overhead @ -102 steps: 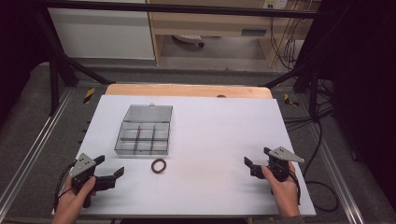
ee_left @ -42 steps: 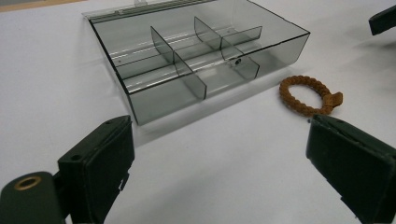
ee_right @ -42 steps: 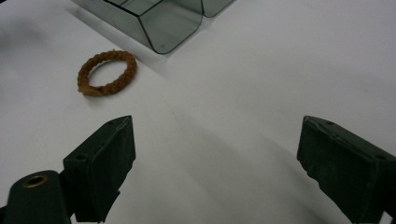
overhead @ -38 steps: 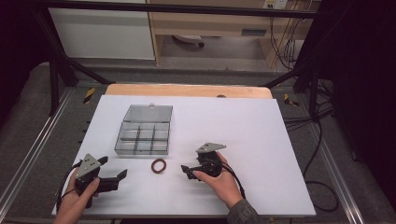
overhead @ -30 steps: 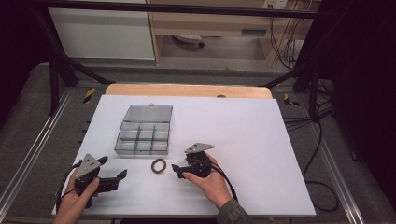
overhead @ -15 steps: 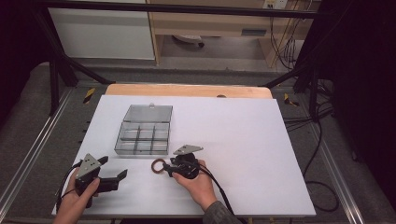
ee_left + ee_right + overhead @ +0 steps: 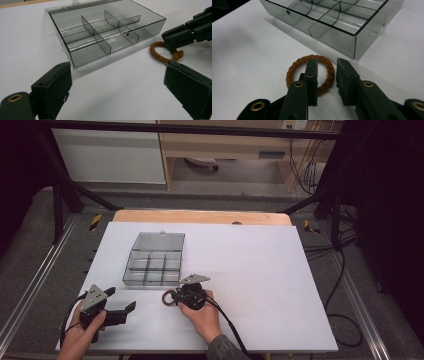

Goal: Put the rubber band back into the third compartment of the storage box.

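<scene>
Right gripper [image 7: 325,75] has its jaws straddling one side of the brown braided ring [image 7: 294,67], one jaw inside the loop and one outside; they have just been closing, with the cord between them but not yet pinched (a small gap remains). In the high view the ring [image 7: 168,297] lies flat on the white table [image 7: 260,270], lower centre of the frame, just below the clear compartment box [image 7: 152,265]. To grip well, I would keep the pads low and centred on the cord, closing slowly. Left gripper [image 7: 120,310] rests open at lower left.
</scene>
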`<state>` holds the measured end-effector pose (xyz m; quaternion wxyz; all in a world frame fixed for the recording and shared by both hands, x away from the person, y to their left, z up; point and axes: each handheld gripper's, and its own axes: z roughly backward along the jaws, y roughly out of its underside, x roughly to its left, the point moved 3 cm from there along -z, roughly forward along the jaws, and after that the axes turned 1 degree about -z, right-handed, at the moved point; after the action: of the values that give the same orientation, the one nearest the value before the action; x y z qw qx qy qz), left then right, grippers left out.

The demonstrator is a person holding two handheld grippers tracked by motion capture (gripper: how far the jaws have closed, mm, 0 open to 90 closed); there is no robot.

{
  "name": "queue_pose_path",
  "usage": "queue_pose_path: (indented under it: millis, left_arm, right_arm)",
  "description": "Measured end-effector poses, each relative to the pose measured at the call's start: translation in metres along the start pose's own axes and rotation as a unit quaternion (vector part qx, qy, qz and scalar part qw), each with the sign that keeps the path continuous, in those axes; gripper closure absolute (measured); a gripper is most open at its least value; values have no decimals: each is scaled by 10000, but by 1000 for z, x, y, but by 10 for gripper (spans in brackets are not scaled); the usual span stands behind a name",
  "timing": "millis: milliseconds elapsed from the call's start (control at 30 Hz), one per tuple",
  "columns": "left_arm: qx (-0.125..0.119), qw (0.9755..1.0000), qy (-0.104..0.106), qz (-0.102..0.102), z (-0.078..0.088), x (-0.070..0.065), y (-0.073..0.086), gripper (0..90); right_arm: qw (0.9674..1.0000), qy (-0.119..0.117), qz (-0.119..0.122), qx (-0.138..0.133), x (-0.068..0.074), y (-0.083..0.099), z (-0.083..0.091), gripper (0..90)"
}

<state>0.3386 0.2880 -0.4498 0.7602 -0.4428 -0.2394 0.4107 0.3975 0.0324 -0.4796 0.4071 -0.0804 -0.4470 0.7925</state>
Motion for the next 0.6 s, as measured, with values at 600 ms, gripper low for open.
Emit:
queue_pose_path:
  millis: [600]
  left_arm:
    - [28, 10000, 4, -44, 0, -1, 0, 80]
  right_arm:
    - [9993, -378, 37, 54, 2, -7, 13, 858]
